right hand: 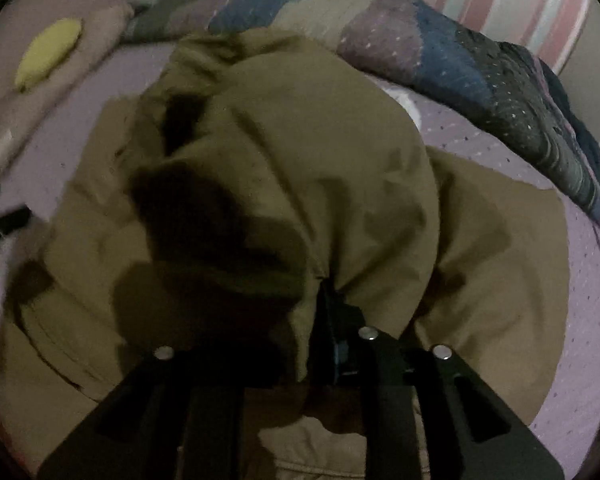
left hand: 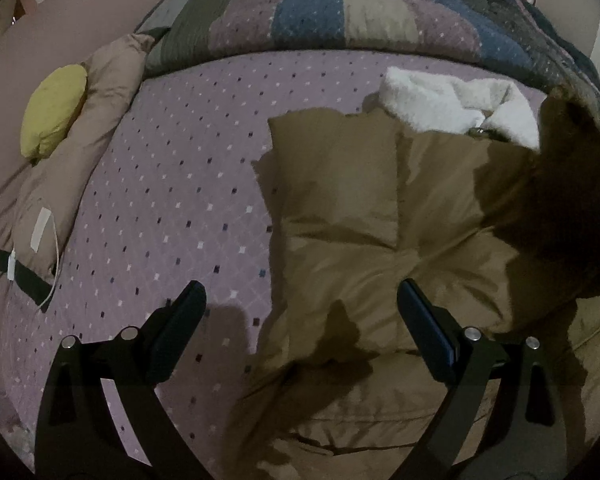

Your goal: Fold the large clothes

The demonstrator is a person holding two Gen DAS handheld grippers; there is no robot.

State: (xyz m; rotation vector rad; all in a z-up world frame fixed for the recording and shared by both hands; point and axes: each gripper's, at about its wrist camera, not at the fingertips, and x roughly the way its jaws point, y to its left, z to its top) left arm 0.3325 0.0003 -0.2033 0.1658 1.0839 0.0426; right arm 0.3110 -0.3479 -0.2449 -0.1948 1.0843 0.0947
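While the olive-brown jacket (left hand: 380, 216) is lying spread on the bed (left hand: 172, 184), its white fleecy lining (left hand: 440, 100) is showing at the far end, toward the striped quilt (left hand: 340, 12) bunched along the back of the bed, so the garment's long axis is running from the near edge of the mattress away toward that quilt, collar end farthest from the cameras. In the left wrist view a flat, folded panel of the jacket is sitting squarely on top of the body, its straight edges lining up with that same axis, and the jacket's left border is lying along the purple dotted sheet. The left claw (left hand: 300, 308) is hovering above the jacket's near part with its jaws standing wide apart, one finger over the bare sheet and the other over the fabric, gripping nothing. In the right wrist view, which is blurring with motion, a large fold of the jacket (right hand: 300, 152) is rising up in a hump in front of the camera, draping away from the right claw (right hand: 324, 300); its jaws are sitting close together with a pinch of the fabric between them, but the cloth is hiding the pads, so I cannot tell whether they are pressing on it. A yellow cushion (left hand: 54, 110) is resting on a tan pillow (left hand: 100, 120) at the far left, well apart from the jacket.
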